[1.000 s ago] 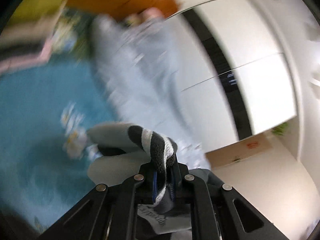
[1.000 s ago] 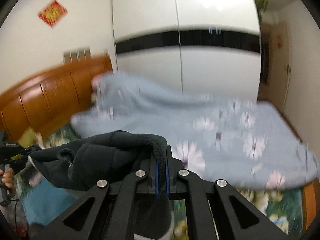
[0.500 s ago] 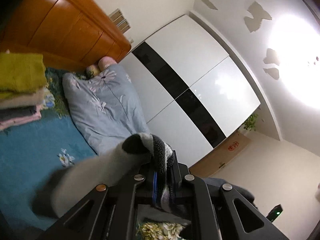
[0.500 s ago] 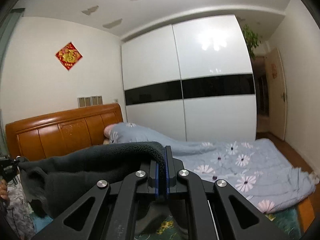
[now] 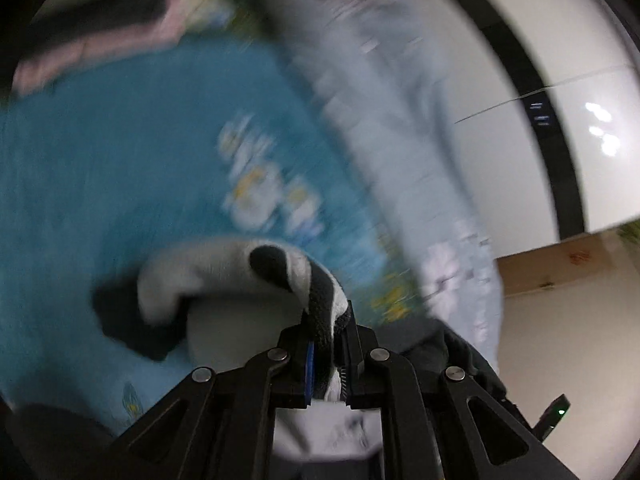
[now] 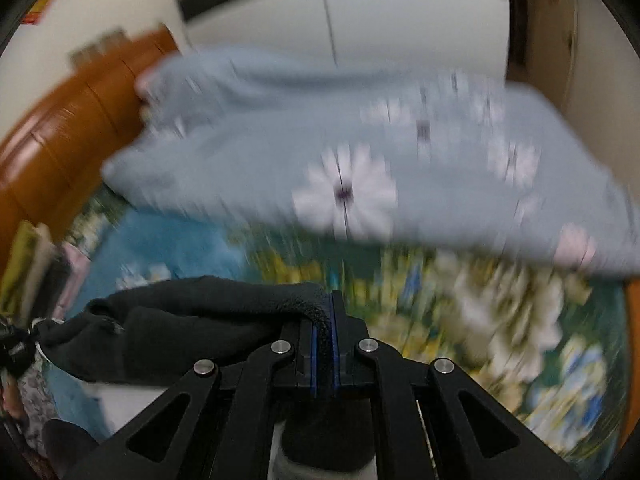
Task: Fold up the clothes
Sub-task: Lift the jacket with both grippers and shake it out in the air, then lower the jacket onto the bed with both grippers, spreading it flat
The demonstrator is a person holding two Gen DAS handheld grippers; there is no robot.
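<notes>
Both pictures are blurry, so small things are hard to make out.

There are two claws, and each one is pinched tight on the same soft fleece garment. The left claw grips a part with black and white stripes. The right claw grips a dark grey edge of the garment. The garment hangs between them, above the bed.

The bed has a blue sheet with white flowers on it. A pale blue quilt with white daisies lies bunched up on the far side of the bed.

No box or basket shows in either picture. One stack of folded clothes sits on the bed near the headboard. It has dark, pink and pale layers, but the blur makes them too hard to count.

The left view shows the striped part of the garment and its white inside. It also shows a white wardrobe with a black band. The right view shows the orange-brown wooden headboard, a green part of the sheet with yellow and white flowers, and the stack again at the left edge. At the far left edge of the right view you can just see the other claw with a bit of a hand.
</notes>
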